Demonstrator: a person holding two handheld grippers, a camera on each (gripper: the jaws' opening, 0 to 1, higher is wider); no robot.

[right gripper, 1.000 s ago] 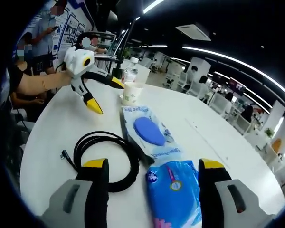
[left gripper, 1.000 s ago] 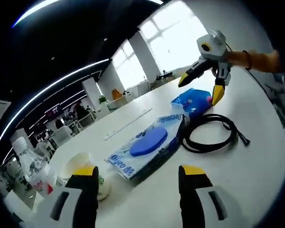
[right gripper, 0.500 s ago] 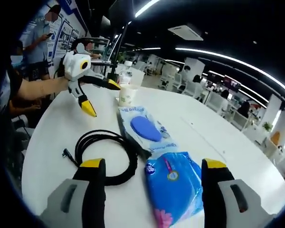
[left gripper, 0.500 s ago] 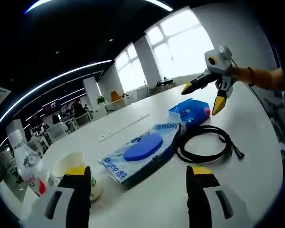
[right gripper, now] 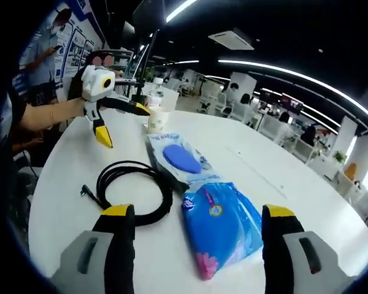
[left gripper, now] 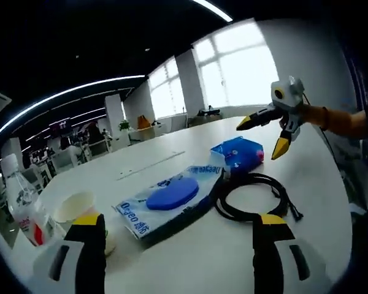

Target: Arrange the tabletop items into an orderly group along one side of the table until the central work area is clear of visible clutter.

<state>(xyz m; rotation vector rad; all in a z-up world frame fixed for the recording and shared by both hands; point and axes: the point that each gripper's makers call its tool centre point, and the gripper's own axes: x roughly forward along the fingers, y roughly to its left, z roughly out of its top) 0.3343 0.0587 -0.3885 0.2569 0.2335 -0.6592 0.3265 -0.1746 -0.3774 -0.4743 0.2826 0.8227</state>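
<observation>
In the left gripper view my left hand-held gripper [left gripper: 179, 260] rises from the bottom with its yellow-tipped jaws spread wide and nothing between them, above the white worktop [left gripper: 190, 257]. Ahead lies a flat wet-wipes pack [left gripper: 168, 199] with a blue oval lid; there is print along its near edge, but I cannot read it. Touching its far end is a blue tissue pack [left gripper: 238, 153], its printing too small to make out. A coiled black cable [left gripper: 253, 196] lies just beside both packs, its plug end trailing toward the worktop's edge. At the left stands a paper cup [left gripper: 78, 208], and beside it a clear water bottle [left gripper: 21, 199] with a red-and-white label I cannot read. Beyond the tissue pack my right hand-held gripper [left gripper: 267, 136] hangs above the worktop, jaws apart and empty.

In the right gripper view my right hand-held gripper [right gripper: 196, 251] comes up from the bottom, jaws wide open and holding nothing. Between them and just ahead lies the blue tissue pack [right gripper: 224, 226], with a round emblem and a pink flower printed on it; no words are legible. The wet-wipes pack [right gripper: 178, 160] lies past it, the black cable [right gripper: 135, 191] coiled just to its left, overlapping its edge. The paper cup [right gripper: 154, 119] stands at the far end with the bottle [right gripper: 152, 93] behind it. My left hand-held gripper [right gripper: 119, 125] hovers there, open and empty. Wall posters [right gripper: 73, 43] stand behind, unreadable.
</observation>
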